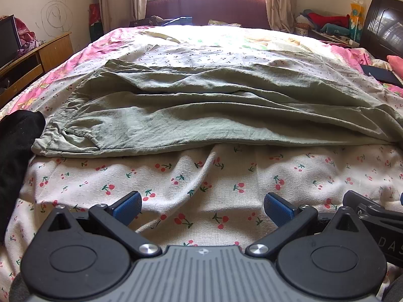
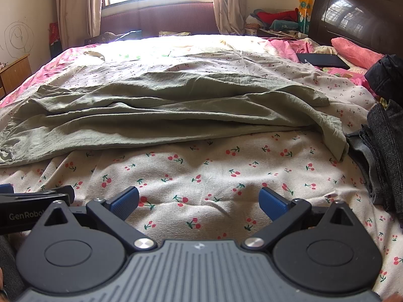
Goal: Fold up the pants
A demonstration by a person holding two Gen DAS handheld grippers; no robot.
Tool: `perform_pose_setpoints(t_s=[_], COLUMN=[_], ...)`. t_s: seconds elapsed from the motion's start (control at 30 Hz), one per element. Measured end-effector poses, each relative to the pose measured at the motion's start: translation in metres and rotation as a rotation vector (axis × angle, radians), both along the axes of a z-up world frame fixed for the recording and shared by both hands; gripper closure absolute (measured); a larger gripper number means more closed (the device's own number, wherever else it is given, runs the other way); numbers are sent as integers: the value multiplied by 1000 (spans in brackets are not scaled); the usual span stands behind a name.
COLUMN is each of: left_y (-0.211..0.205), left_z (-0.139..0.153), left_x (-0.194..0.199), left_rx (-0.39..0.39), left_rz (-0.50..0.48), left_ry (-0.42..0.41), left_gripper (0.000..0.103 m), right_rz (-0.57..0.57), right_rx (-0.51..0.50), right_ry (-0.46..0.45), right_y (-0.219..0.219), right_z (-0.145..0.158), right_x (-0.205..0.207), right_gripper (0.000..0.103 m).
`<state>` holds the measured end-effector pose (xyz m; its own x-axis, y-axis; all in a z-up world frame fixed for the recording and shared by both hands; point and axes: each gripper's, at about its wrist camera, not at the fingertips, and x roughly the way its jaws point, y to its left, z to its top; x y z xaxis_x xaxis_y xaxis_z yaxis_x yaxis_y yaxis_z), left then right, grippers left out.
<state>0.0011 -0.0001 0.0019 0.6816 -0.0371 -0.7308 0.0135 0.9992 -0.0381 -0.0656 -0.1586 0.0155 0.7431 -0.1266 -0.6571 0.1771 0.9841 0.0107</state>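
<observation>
Green cotton pants (image 1: 201, 115) lie crosswise on the bed (image 1: 226, 176), already doubled leg over leg, long axis running left to right, waistband at the left and cuffs at the right. Both tools hover over the cherry-print sheet, short of the cloth: left hand-held gripper (image 1: 202, 207) spread wide and empty, right hand-held gripper (image 2: 199, 202) the same. Looks like the next fold is due: pinch the ends and carry cuffs toward waistband.

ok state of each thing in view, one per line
green pants: folded lengthwise, wrinkled, flat across bed
left gripper: open, empty, above the sheet
right gripper: open, empty, above the sheet
cherry-print sheet: spread, creased
curtains: drawn open
</observation>
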Motion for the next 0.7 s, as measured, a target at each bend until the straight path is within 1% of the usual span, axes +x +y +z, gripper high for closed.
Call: perform_pose_setpoints(t_s=[0.1, 0.13, 0.33, 0.4, 0.53, 0.57, 0.7], left_y=[0, 0, 0, -1, -2, -2, -2], left_z=[0, -1, -1, 0, -1, -1, -2], left_x=[0, 0, 0, 1, 2, 1, 2], left_rx=[-10, 13, 17, 9, 20, 20, 21], left_rz=[1, 2, 3, 4, 3, 3, 2], left_ry=[-2, -23, -23, -4, 12, -5, -10], left_gripper=[0, 0, 0, 0, 0, 0, 0], right_rz=[0, 0, -1, -2, -3, -3, -4], right_rx=[1, 2, 3, 5, 10, 10, 16], right_ry=[0, 0, 1, 1, 2, 2, 4], right_y=[0, 0, 1, 1, 0, -1, -1], right_z=[0, 0, -1, -1, -2, -1, -1], right_x=[1, 1, 1, 1, 2, 2, 3], right_gripper=[2, 2, 3, 3, 3, 3, 3])
